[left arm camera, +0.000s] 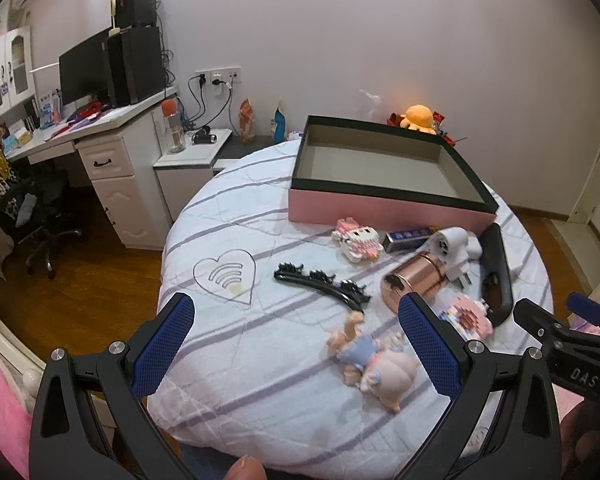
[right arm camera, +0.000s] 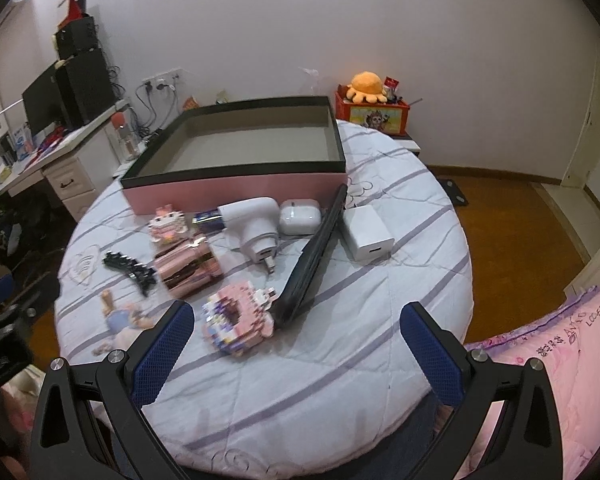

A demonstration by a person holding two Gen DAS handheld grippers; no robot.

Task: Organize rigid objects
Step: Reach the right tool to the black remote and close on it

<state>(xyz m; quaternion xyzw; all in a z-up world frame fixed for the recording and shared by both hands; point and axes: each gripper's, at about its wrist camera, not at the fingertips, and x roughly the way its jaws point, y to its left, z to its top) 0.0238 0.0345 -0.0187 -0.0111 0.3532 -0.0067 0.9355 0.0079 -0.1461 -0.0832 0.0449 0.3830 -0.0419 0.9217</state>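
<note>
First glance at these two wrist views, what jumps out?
The big pink box with the dark rim, empty, sits at the far side of the striped bed cover. In front of it lies a scatter of small things: a shiny copper cylinder, a white plug adapter and a long black case. Both grippers, left and right, hang open over the near edge, holding nothing.

We see a dim indoor room under soft, even light with faint shadows. Both fisheye views bend straight lines and darken to black at the corners. The shiny rose-gold metal cylinder (left arm camera: 414, 282) catches glare; the right view looks slightly blurred.
</note>
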